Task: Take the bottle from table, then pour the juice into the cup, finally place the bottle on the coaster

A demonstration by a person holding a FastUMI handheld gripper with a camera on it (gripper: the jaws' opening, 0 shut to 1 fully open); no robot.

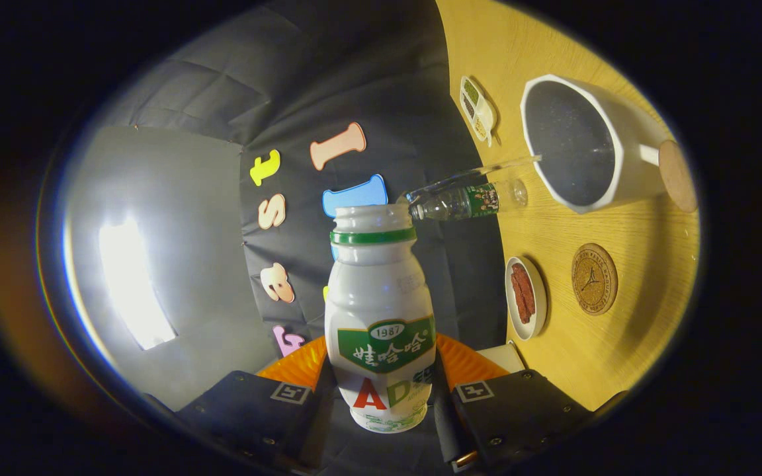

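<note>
Gripping bottle point(381, 317) between jaws of gripper point(381, 403), both fingers pressed on its base. We note neck tilted level, cup point(579, 142) beyond and off to side (mouth not over rim); coaster point(594, 278) nearer.

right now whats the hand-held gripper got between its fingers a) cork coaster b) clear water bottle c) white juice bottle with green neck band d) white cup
c: the hand-held gripper has both fingers pressed on the white juice bottle, its mouth open, with no cap.
</note>
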